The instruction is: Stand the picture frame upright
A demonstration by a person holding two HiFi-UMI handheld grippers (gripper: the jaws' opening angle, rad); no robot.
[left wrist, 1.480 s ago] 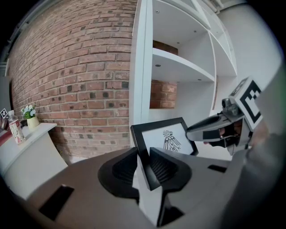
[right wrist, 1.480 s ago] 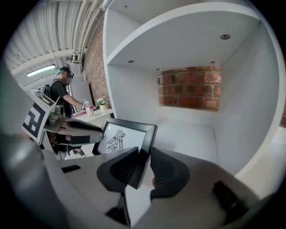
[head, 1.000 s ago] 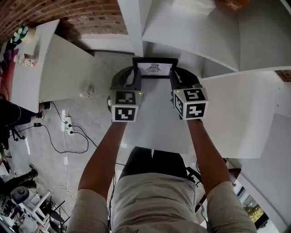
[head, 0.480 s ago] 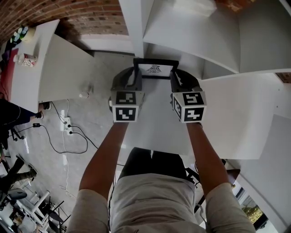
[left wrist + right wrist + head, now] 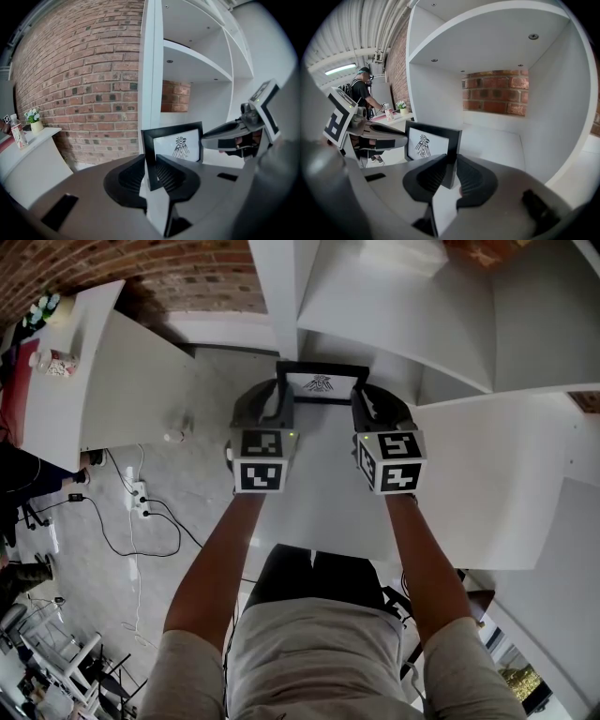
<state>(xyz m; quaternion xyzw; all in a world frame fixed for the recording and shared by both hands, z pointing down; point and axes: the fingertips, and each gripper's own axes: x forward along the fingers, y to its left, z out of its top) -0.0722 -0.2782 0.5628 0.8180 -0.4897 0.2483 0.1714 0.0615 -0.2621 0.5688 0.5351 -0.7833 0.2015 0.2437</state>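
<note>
Both claws are clamped on the same thing. The left gripper [image 5: 151,168] has its jaws closed down to a narrow gap on the left side edge of the picture frame [image 5: 177,146]. The right gripper [image 5: 451,169] is pinching the right side edge the same way. The jaws are dark grey plastic with ribbed pads [image 5: 168,176] on the inside faces, and each gripper carries a marker cube [image 5: 258,460] with black-and-white squares.

The frame sits upright between them, facing the person. It has a flat black border and a white print with a black bird-like figure. It's on the near part of a white shelf [image 5: 497,136], toward the left end of that cubby. The grippers cover its bottom edge, so I can't tell if it actually rests on the board.

The shelf is smooth, matte white, and boxed in by white side panels and a white top with a couple of screw heads. The far side of the cubby shows red brick. A tall white upright [image 5: 151,70] stands right behind the frame's left edge.

Further left there's a big curved-looking brick wall [image 5: 89,93] and a white counter [image 5: 28,154] with a bottle [image 5: 18,133] and a little pot of flowers [image 5: 33,116] on it. Down on the grey floor [image 5: 187,493] at left there are cables [image 5: 141,517]. A person [image 5: 363,96] in dark clothes is standing way off by that counter.
</note>
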